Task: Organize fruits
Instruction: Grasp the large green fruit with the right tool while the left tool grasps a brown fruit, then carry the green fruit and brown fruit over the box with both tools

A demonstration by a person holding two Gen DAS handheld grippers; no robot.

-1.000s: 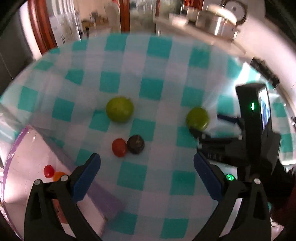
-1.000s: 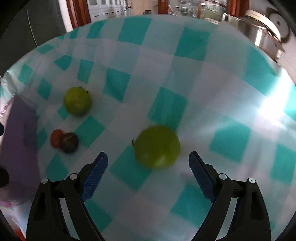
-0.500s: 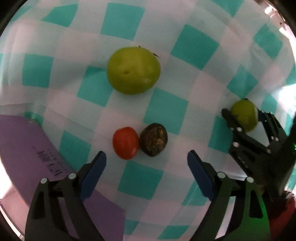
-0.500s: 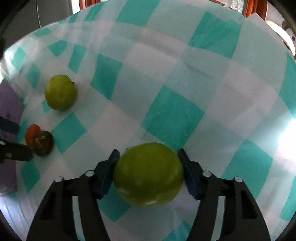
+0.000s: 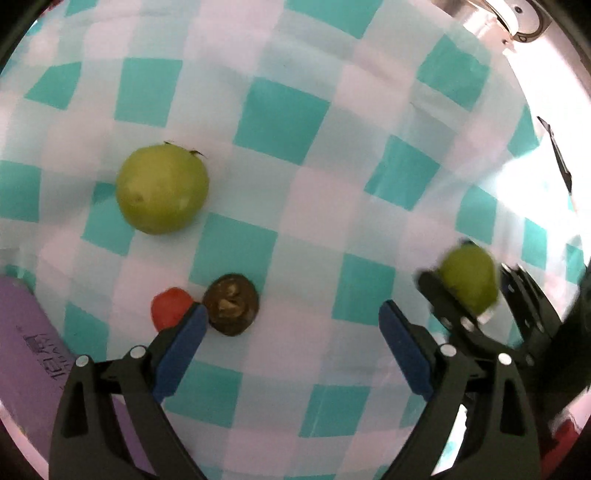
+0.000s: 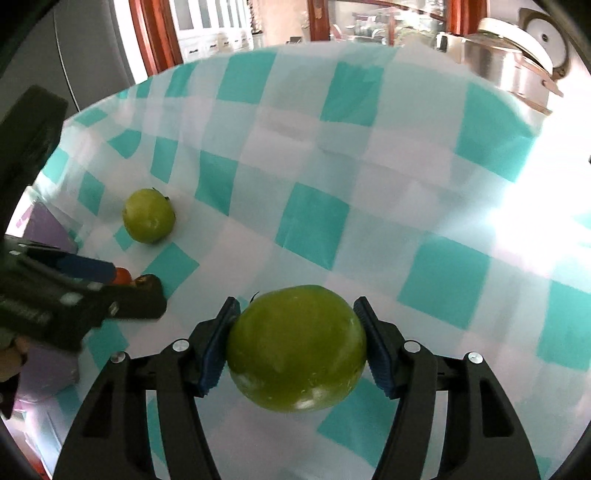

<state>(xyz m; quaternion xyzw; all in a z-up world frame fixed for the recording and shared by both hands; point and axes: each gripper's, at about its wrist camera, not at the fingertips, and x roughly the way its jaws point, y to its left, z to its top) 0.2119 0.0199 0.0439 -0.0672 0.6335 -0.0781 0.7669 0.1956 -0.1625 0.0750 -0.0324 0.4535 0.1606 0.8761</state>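
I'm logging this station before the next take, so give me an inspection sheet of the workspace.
Surface: teal-and-white checked tablecloth.
Job's things: green fruit, red fruit and dark brown fruit lie on the cloth; second green fruit is gripped.
Clutter: purple container at left edge.
Grippers: left gripper open over the brown fruit; right gripper shut on the second green fruit.
Cables: nothing seen.
Surroundings: metal pot, wooden-framed cabinets.

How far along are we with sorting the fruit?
Early. In hand: the right claw grips a green fruit. The left claw is open by the dark fruit and red tomato. Those two and another green fruit remain on the checkered cloth.
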